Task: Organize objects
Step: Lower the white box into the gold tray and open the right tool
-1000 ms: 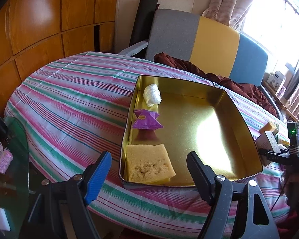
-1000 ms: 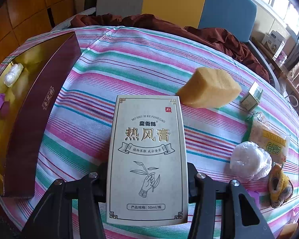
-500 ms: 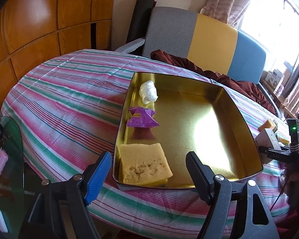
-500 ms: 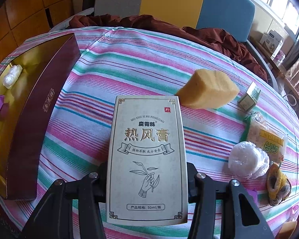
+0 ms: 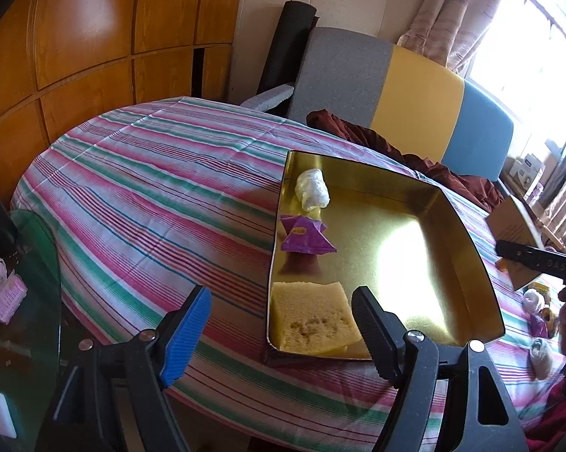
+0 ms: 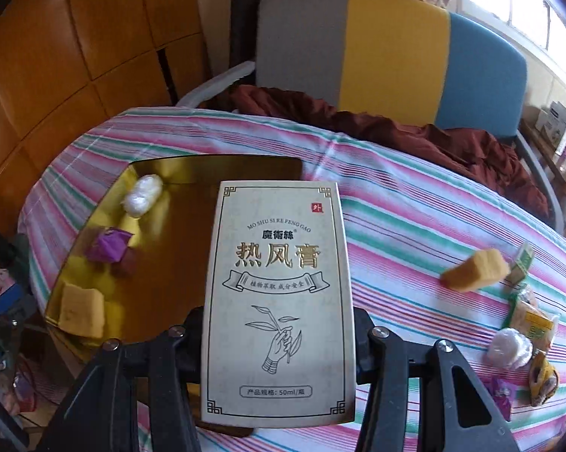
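the right gripper (image 6: pixel 279 342), clamped on a cream ointment box (image 6: pixel 277 293), carries it above the gold tin (image 6: pixel 215 162) holding a sponge, purple packet and white wad; next, likely lowering onto bare floor. left gripper (image 5: pixel 281 324) hovers open, empty.

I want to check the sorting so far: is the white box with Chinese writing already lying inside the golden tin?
No, the white box is clamped in the right gripper, held above the golden tin.
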`<state>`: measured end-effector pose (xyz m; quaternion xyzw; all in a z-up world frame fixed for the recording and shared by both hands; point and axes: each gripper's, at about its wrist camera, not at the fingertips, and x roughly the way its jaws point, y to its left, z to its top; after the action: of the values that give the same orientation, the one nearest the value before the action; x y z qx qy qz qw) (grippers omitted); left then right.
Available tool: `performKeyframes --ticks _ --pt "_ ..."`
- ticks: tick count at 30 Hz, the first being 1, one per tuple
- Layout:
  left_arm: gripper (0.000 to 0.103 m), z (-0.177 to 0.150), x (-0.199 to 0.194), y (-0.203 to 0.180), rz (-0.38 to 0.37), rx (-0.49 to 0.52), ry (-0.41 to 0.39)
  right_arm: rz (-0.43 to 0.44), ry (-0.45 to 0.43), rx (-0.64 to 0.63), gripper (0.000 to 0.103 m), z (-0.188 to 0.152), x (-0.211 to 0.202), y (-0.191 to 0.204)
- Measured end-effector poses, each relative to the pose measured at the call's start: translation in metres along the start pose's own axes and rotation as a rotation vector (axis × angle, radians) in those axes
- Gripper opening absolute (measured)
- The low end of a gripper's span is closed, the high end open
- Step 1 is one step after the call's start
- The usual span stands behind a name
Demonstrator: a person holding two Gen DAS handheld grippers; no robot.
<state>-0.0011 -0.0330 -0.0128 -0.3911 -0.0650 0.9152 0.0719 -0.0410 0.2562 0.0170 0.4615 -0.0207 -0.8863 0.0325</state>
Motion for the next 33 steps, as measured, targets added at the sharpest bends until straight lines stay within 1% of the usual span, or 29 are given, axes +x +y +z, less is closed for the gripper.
performKeyframes --ticks 3,7,9,10,12,16,22,24,25,26,27,29,31,33 --pt "0.077 0.001 -0.003 0.007 0.000 -0.017 -0.011 0.059 0.032 -0.049 0.052 0.004 0.018 0.046" --pt "0.077 0.002 -0.004 0.016 0.007 -0.037 -0.018 0.103 0.112 -0.082 0.052 0.004 0.052 0.089" --pt "0.077 0.002 -0.003 0.020 0.008 -0.043 -0.020 0.100 0.144 -0.090 0.052 0.003 0.067 0.105" --pt "0.077 0.002 -0.003 0.022 0.010 -0.045 -0.021 0.094 0.158 -0.082 0.052 0.002 0.074 0.110" --pt "0.077 0.002 -0.002 0.025 0.007 -0.052 -0.019 0.110 0.190 -0.061 0.052 0.001 0.086 0.117" --pt "0.077 0.001 0.000 0.029 0.009 -0.063 -0.016 0.120 0.211 -0.046 0.053 -0.001 0.096 0.129" --pt "0.077 0.001 0.002 0.033 0.014 -0.073 -0.015 0.166 0.235 -0.018 0.053 -0.008 0.103 0.137" --pt "0.077 0.001 0.002 0.033 0.017 -0.069 -0.015 0.209 0.240 0.013 0.053 -0.011 0.100 0.136" --pt "0.078 0.001 0.002 0.033 0.018 -0.068 -0.017 0.218 0.239 0.026 0.055 -0.012 0.099 0.135" --pt "0.079 0.001 0.002 0.032 0.019 -0.067 -0.017 0.216 0.235 0.036 0.061 -0.013 0.097 0.133" --pt "0.079 0.000 0.001 0.032 0.021 -0.066 -0.017 0.221 0.230 0.050 0.064 -0.013 0.095 0.131" --pt "0.079 0.001 0.000 0.030 0.026 -0.062 -0.018 0.239 0.214 0.077 0.077 -0.015 0.091 0.124" --pt "0.079 0.002 -0.002 0.028 0.030 -0.057 -0.020 0.256 0.199 0.095 0.081 -0.016 0.086 0.118" --pt "0.079 0.002 -0.005 0.025 0.034 -0.047 -0.028 0.271 0.189 0.092 0.081 -0.014 0.082 0.115"
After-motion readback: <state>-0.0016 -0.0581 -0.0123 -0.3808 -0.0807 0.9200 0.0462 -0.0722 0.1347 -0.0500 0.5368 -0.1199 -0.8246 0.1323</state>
